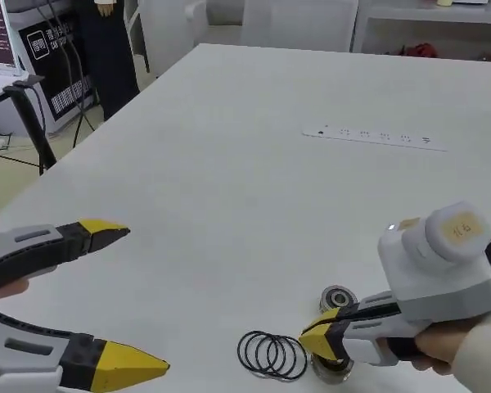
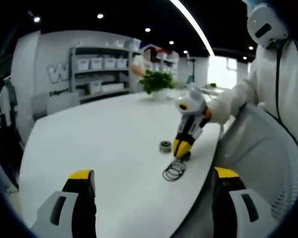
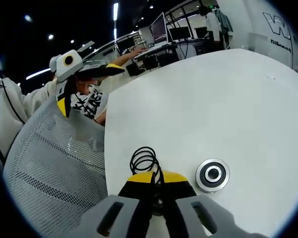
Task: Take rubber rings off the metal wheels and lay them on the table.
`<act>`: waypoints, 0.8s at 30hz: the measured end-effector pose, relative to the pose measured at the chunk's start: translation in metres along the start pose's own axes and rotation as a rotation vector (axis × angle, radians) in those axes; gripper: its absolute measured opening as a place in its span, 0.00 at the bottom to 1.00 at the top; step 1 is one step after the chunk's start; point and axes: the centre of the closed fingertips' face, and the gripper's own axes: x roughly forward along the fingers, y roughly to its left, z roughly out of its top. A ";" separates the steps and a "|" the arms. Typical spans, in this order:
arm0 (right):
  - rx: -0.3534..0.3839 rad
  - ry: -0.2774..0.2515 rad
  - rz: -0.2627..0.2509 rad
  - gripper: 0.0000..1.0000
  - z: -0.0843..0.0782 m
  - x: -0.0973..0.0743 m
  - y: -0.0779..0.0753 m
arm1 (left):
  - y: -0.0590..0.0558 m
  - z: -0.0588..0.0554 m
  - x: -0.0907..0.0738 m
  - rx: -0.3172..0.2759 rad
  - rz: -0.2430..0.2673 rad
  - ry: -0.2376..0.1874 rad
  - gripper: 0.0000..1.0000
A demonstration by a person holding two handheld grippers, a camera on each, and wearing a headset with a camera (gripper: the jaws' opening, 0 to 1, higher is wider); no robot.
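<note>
Right gripper: jaws clenched over near metal wheel, probably stripping it; contact hidden.
Rubber rings: piled alongside, likely removed ones.
Second wheel: waiting nearby.
Left gripper: released wide, held clear.

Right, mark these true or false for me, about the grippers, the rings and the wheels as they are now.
1. The left gripper has its jaws wide apart. True.
2. The rubber rings lie together, overlapping, on the table. True.
3. The rings are stacked on top of the free wheel. False: they lie flat on the table beside it, apart from it.
4. The right gripper is held over the power strip. False: its tips are at the near edge, next to the rings and above a second wheel. The strip lies far across the table.
</note>
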 end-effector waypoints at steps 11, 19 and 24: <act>-0.007 -0.049 -0.017 0.06 0.014 -0.015 0.000 | 0.000 0.002 0.001 0.003 -0.005 -0.004 1.00; -0.011 -0.102 -0.042 0.11 0.026 -0.033 -0.002 | -0.002 0.003 0.003 0.007 -0.014 -0.005 1.00; -0.023 -0.139 -0.065 0.17 0.037 -0.047 0.000 | -0.003 0.003 0.004 0.008 -0.019 -0.001 1.00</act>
